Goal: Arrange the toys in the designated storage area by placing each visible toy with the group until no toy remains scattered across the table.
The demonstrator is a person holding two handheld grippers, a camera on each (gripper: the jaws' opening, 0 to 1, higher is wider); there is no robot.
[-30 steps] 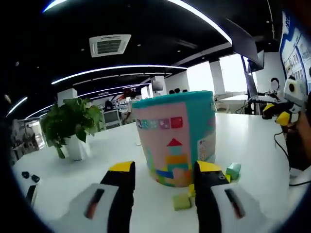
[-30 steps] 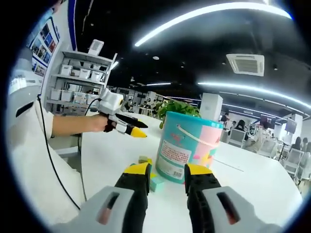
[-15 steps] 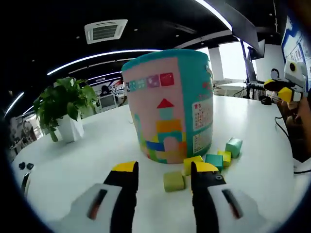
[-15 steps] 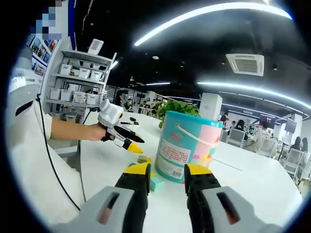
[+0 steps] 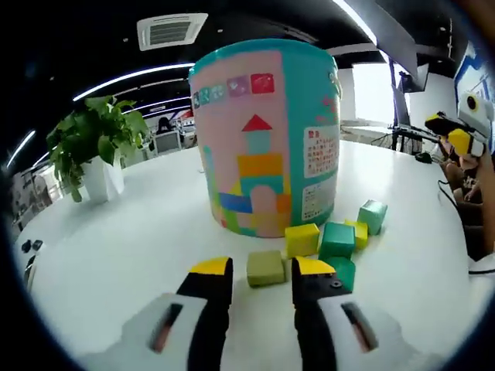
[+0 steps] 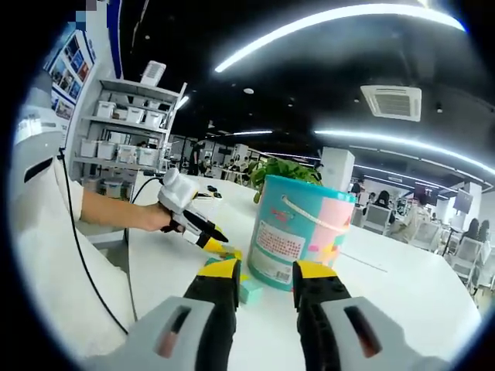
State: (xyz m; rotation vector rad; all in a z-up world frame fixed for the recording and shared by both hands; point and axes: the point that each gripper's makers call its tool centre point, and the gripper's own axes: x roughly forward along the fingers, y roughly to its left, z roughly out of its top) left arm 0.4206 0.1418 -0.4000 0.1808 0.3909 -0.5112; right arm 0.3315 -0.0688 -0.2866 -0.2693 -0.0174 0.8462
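Grasp of the olive block [image 5: 266, 268] judged the step in hand for the left gripper [image 5: 261, 267]. Far off to that gripper's left, well ahead, potted plant [image 5: 87, 151] on the white table [image 5: 116, 247]. Straight ahead, upright toy bucket [image 5: 263, 139], taken as the marker of the storage spot.

Called for keeping the olive block centred between the jaws, closing squarely on its flat sides, and not dragging along the dark teal block [image 5: 341, 272] that lay just beside the right jaw.

Jaws stood parted, a little wider than the olive block, one yellow tip on either side of it, nothing clamped. Could not tell whether the right tip touched it.

Ahead and to the right of the jaws, grouped at the bucket's foot: yellow block [image 5: 302, 240], teal block [image 5: 337, 238], small yellow block [image 5: 357, 230] and pale teal block [image 5: 372, 215], touching or nearly so. Farther right, well apart, right gripper [image 5: 455, 137], yellow-tipped.

From the right gripper view: person's sleeve [image 6: 46, 232] and forearm to the left, left gripper [image 6: 210, 241] angled down, its tip at the blocks beside the bucket [image 6: 298, 243]. Right gripper's own jaws [image 6: 267, 270] spread apart, empty, touching nothing; teal cube [image 6: 249, 291] on the table beyond their gap, near the left jaw.
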